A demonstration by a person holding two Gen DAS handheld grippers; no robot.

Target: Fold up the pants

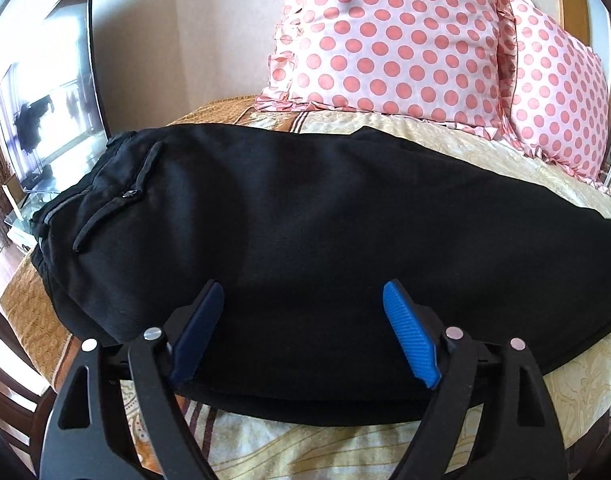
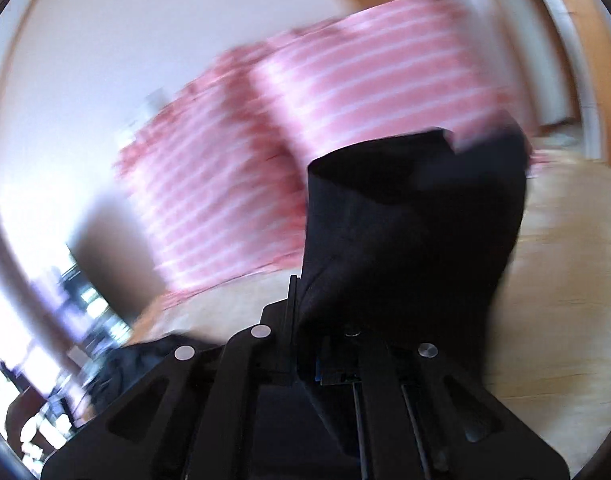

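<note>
Left gripper (image 1: 303, 330): blue pads spread wide, pinching nothing, hovering over the near edge of the pants at 6 o'clock in the left wrist view.

Pants (image 1: 305, 240): one black pair, lying flat on the bed (image 1: 305, 452). Long axis runs from 9 o'clock to 3 o'clock across that view — waistband (image 1: 61, 216) and pocket flap at 9, the legs trailing off toward 3 and past the frame edge.

Right gripper (image 2: 329, 360): pressed together on a fold of the black cloth; the fabric (image 2: 413, 220) stands up out of the jaws toward 12 o'clock, lifted clear of the bedspread. Which end of the pants this is I cannot tell for sure — the view is heavily blurred — though I judge it to be the leg end.

Key relation: the right gripper already holds cloth, the left is nearer the waist. My guess is the leg end travels along the long axis toward the waistband, with the left free to pin or take the near edge.

Count: one pair of pants, two grippers, two polka-dot pillows (image 1: 389, 40) at 12 to 2 o'clock beyond the pants, one TV screen (image 1: 53, 92) at 10 o'clock.
</note>
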